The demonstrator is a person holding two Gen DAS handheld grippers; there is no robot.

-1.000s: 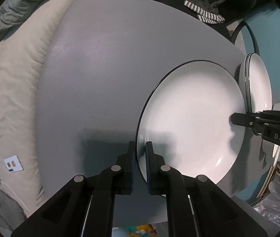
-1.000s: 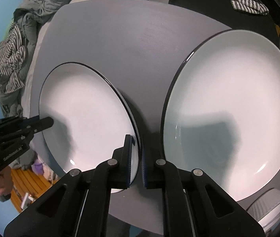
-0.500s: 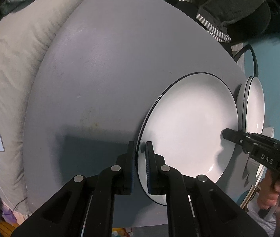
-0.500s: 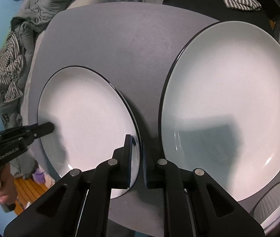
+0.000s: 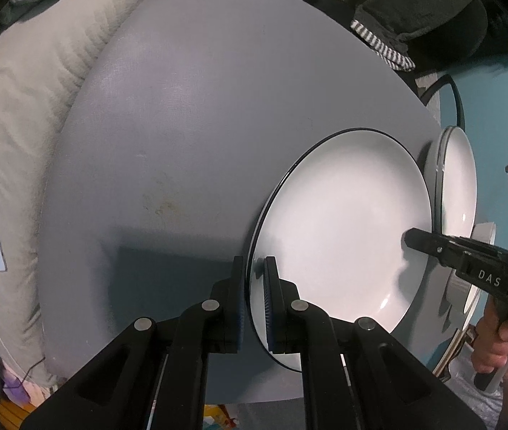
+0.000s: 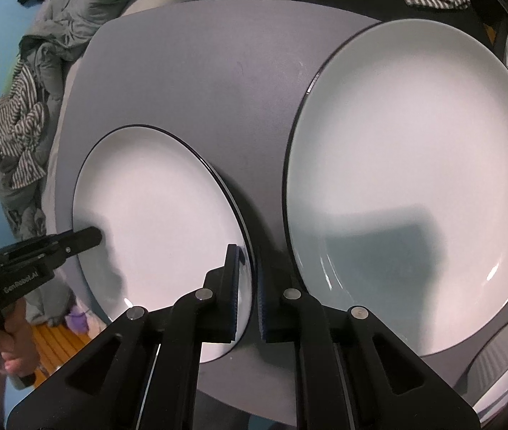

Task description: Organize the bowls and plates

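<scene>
Because the plate (image 5: 343,229) is glazed ceramic, it is judged stiff, rather heavy, slippery and breakable, so it should be taken at the rim only, w/ firm pressure. It is held at opposite edges over the grey tabletop (image 5: 182,125): the left hand-held gripper (image 5: 254,286) is closed on the near-left rim, and the right hand-held gripper (image 6: 248,283) is clamped on the other rim. A bigger plate (image 6: 415,179) lies just beside on the tabletop, not touching. Approx. level carrying is advised, as a tilt could let it slide out.
</scene>
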